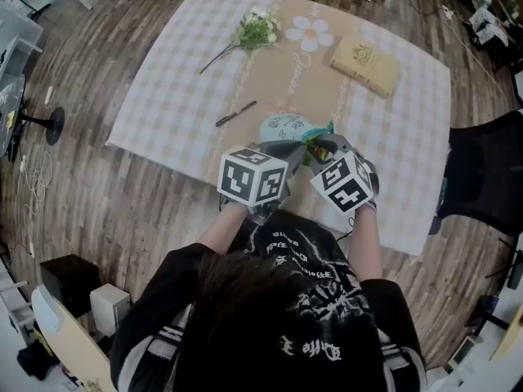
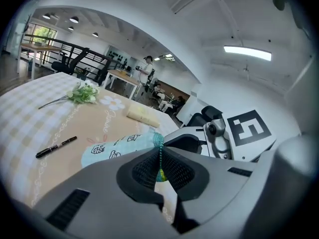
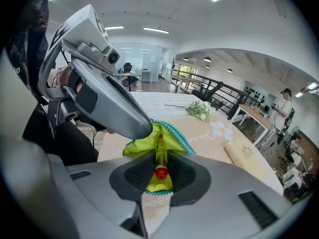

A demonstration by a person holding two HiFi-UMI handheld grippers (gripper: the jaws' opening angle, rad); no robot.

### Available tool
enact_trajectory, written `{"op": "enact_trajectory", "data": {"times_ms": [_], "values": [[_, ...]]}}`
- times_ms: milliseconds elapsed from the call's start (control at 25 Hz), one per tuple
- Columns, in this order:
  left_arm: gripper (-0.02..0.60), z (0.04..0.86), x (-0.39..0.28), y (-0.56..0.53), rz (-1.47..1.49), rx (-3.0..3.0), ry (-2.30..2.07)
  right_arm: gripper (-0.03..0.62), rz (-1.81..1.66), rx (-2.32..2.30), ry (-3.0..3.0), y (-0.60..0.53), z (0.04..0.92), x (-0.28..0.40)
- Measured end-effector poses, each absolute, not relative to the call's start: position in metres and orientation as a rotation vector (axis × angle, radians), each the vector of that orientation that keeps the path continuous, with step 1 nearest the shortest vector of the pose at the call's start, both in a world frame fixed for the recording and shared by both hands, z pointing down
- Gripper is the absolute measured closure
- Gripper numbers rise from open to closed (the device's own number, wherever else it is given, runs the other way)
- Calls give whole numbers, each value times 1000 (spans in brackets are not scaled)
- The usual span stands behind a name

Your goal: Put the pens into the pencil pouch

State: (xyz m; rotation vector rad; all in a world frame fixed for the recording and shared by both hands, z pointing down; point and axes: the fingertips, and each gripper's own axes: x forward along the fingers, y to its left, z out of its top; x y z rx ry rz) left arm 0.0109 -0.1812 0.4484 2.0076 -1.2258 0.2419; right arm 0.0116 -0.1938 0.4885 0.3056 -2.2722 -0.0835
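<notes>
A light blue printed pencil pouch [image 1: 282,126] lies near the front of the checked tablecloth [image 1: 163,96]. My left gripper [image 2: 160,156] is shut on the pouch's teal zipper edge [image 2: 158,142]. In the right gripper view the pouch mouth gapes and shows its lime lining [image 3: 172,139]. My right gripper [image 3: 159,164] is shut on a red-capped orange pen [image 3: 160,156] whose far end points into that mouth, with a fold of lining under it. A black pen [image 1: 235,113] lies loose on the cloth, left of the pouch. Both grippers meet at the pouch [image 1: 306,147].
A sprig of white flowers [image 1: 255,31] and a tan book [image 1: 365,64] lie at the far side of the table. A black chair [image 1: 482,170] stands at the right. The table's front edge runs just under my hands.
</notes>
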Motion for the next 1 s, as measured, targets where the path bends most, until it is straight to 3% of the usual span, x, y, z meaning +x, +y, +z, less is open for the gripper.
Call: {"op": "enact_trajectory", "data": {"times_ms": [200,400,1000], "values": [[554,445,-2,-185,179,1974,-1244,507,-74,353,-2310,-198,483,9],[554,444,-14,-190,105,1933,-1288,408,52,401,-2412,-198,471,10],[554,416,-101,-179,-64,1818,-1556,401,156,432,-2647,-201,422,9]]}}
